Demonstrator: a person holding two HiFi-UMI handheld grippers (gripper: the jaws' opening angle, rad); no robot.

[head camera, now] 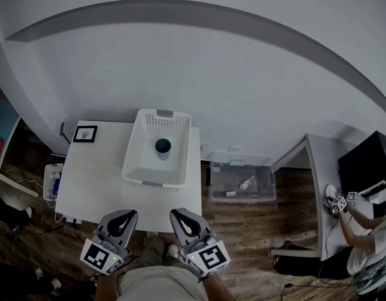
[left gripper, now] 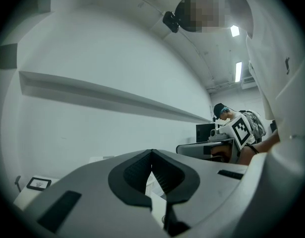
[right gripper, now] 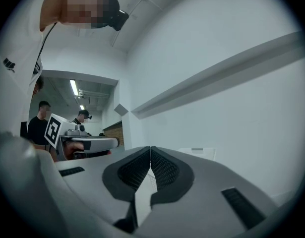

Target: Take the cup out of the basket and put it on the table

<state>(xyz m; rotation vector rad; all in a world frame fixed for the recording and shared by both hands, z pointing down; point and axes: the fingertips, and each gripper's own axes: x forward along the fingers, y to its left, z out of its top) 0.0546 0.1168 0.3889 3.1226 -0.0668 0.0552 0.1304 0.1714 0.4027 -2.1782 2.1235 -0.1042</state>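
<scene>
1 cup (head camera: 162, 145), 1 basket (head camera: 140, 160), 1 framed picture (head camera: 85, 133), 1 clear bin (head camera: 241, 196) and 2 tables (head camera: 95, 180) (head camera: 321, 168).

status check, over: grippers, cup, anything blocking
Left gripper and right gripper both shut, empty, at the table near edge. Cup in the basket, untouched. Only the basket's near wall in the way.

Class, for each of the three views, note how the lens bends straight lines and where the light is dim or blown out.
Head view: dim, even light; the fisheye bows the wall ledge into an arc, though the cup in the basket is sharp. Left gripper view: black round vignette, ceiling lights blown out. Right gripper view: same vignette, a strip light glaring.
</scene>
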